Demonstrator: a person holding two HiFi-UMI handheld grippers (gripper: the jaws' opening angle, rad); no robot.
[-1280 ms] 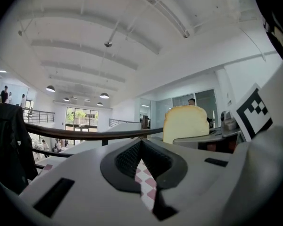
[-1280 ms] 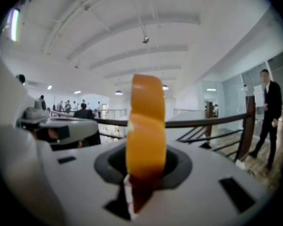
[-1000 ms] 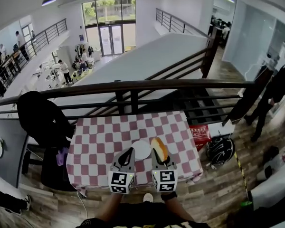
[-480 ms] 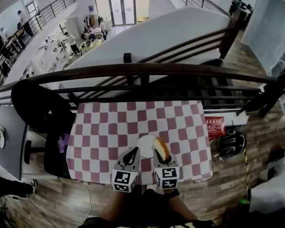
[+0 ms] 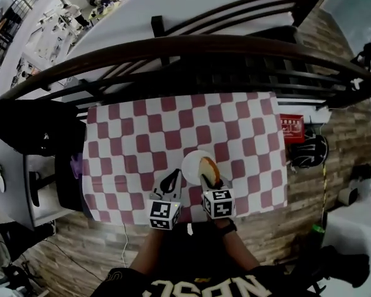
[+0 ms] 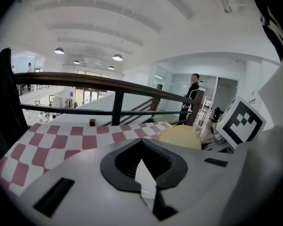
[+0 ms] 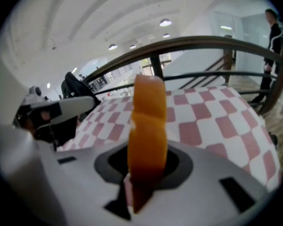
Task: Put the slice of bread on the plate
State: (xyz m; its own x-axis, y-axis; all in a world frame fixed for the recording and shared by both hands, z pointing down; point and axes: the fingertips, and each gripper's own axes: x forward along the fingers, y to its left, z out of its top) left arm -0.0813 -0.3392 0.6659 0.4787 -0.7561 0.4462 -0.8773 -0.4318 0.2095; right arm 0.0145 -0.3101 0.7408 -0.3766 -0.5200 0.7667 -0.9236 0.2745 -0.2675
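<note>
Two tongs: my right gripper (image 5: 208, 179) pinches the slice of bread (image 5: 209, 168) on edge over the plate (image 5: 191, 161) rim nearest it, the left gripper (image 5: 172, 180) beside it closed and empty; released here, I fear the slice topples onto the tablecloth (image 5: 142, 142).

Open checkered desk (image 5: 136, 141) spreads left, right and beyond the white plate (image 5: 191, 164). A dark railing (image 5: 191, 42) walls the far edge; a black-draped chair (image 5: 25, 125) crowds the left.

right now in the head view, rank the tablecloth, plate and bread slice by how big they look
tablecloth
plate
bread slice, held up nearer the camera, so the gap with the plate is unsure
</note>
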